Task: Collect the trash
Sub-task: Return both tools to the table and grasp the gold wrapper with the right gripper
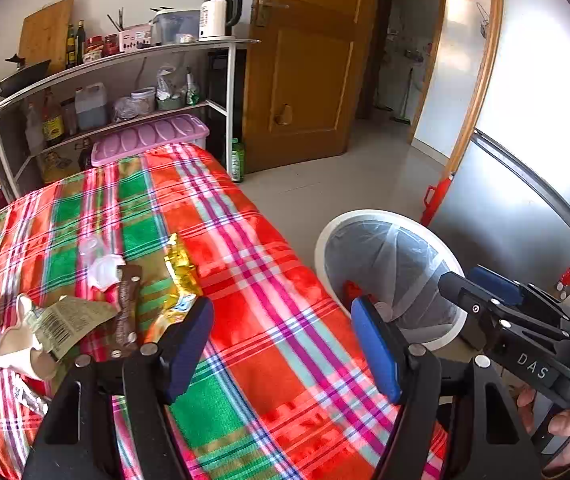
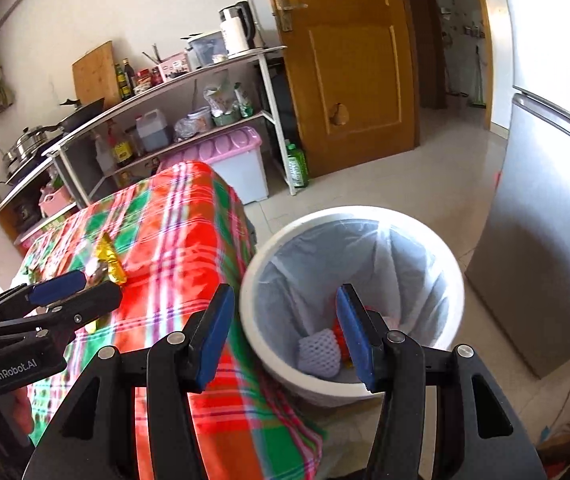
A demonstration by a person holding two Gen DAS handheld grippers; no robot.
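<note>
The right claw (image 2: 285, 332) hung with its blue pads spread wide and nothing between them, poised over the near rim of the white bin (image 2: 349, 216). Through the gap, at about 12 o'clock from the pads, a white foam net sleeve (image 2: 319, 350) and something orange-red lay at the bottom of the bin's clear liner.

The left claw (image 1: 283, 350) was likewise parted and empty, hovering above the plaid cloth of the worktop (image 1: 269, 272). From its own camera the trash sat at roughly 10 o'clock: a gold foil wrapper (image 1: 179, 268) nearest the left pad, beside it a brown snack wrapper (image 1: 127, 304), then a crumpled white scrap (image 1: 103, 272), a greenish label with a barcode (image 1: 67, 320) and a cream-coloured torn packet (image 1: 21, 344), all close together on the cloth.

The bin stood on the floor just off the worktop's edge, at about 2 o'clock from the left claw. Beyond the worktop, toward 11 o'clock, a metal shelf (image 1: 125, 60) carried bottles and a kettle (image 1: 219, 12), with a wooden door (image 1: 305, 60) at 12 o'clock.
</note>
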